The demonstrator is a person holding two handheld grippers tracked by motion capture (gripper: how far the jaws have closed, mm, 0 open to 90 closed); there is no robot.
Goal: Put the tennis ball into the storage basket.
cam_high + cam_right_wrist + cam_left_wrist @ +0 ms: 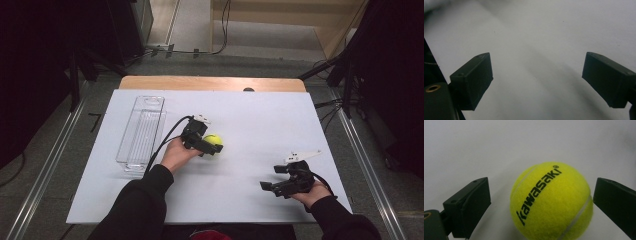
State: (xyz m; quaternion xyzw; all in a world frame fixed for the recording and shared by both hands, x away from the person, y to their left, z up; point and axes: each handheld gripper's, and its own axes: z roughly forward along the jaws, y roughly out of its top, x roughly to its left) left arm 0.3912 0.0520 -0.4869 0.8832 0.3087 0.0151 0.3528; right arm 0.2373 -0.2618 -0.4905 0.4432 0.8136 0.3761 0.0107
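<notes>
- The left gripper (209,145) is sitting at the middle of the high view, its jaws standing apart around the yellow tennis ball (551,201), a gap showing on the left side.
- The ball is resting on the white bench (260,115).
- The right gripper (281,183) is hovering at lower right, jaws spread wide with nothing between them.
- A clear tray (141,131) is lying at left.

Desk (260,107): white sheet over the top, a strip of bare wood showing along its far edge, upper centre of the frame. Small dark round spot (248,89) on that wooden strip. Clear plastic tray (141,133), long and narrow, ribbed floor, lies lengthwise on the left part of the sheet. Grey floor (47,135) around the desk. Metal rails (372,175) run down the left and right sides. Black cables (220,35) trail across the floor at upper centre.
</notes>
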